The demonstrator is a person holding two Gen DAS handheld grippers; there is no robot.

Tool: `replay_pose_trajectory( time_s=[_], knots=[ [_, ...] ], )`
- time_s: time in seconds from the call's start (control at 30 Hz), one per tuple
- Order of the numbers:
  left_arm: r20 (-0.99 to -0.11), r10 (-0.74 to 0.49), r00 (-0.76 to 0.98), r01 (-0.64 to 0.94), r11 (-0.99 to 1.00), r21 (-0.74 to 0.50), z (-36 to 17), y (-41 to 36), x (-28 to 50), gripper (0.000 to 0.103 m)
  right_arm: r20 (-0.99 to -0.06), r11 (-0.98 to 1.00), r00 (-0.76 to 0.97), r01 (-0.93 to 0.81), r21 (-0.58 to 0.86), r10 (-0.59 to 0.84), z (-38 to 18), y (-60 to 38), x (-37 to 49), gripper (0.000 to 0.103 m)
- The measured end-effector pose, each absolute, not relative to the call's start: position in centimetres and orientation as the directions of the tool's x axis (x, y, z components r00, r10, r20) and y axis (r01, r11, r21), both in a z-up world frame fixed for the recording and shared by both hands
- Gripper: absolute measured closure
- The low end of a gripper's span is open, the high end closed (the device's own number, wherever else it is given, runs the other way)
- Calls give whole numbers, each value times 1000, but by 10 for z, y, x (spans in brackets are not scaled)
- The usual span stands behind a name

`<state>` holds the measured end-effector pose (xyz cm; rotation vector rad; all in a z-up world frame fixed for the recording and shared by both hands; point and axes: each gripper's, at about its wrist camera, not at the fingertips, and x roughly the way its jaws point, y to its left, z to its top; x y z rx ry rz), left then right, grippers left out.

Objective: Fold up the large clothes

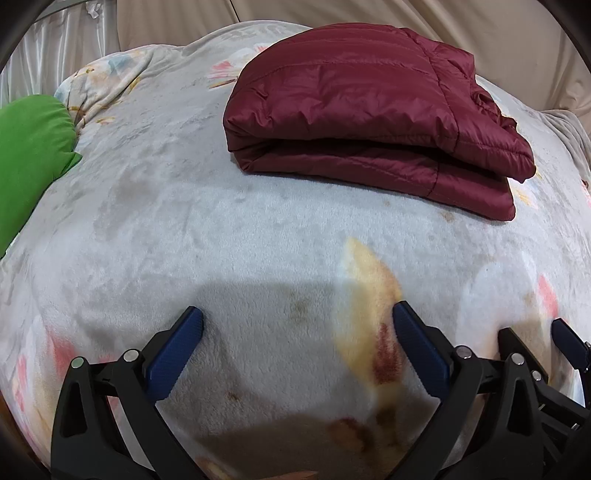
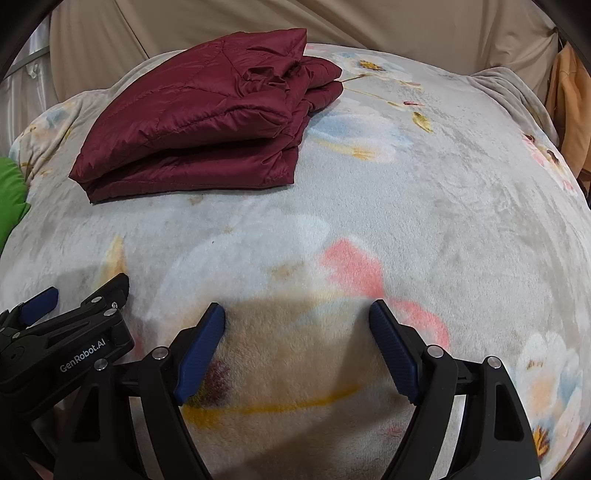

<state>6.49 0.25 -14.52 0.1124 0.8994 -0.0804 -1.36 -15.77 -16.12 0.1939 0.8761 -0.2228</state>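
A dark red quilted jacket (image 1: 369, 110) lies folded into a thick stack on the far part of the bed; it also shows in the right wrist view (image 2: 199, 122) at the upper left. My left gripper (image 1: 297, 317) is open and empty, low over the blanket, well short of the jacket. My right gripper (image 2: 297, 312) is open and empty, also near the blanket in front of the jacket. The left gripper (image 2: 77, 291) shows at the lower left of the right wrist view, and the right gripper (image 1: 535, 332) at the lower right of the left wrist view.
A fluffy grey blanket with a flower print (image 1: 184, 221) covers the bed. A green cushion or cloth (image 1: 29, 147) lies at the left edge. Beige curtains (image 2: 406, 29) hang behind the bed. An orange cloth (image 2: 569, 103) hangs at the far right.
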Motion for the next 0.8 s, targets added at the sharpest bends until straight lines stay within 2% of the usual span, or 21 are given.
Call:
replay_pose_trajectory(
  time_s=[0.8],
  knots=[
    [-784, -19, 621, 111, 992, 64, -145, 0, 63, 5, -775, 958, 621, 276, 77, -116, -161, -157, -14, 23]
  ],
)
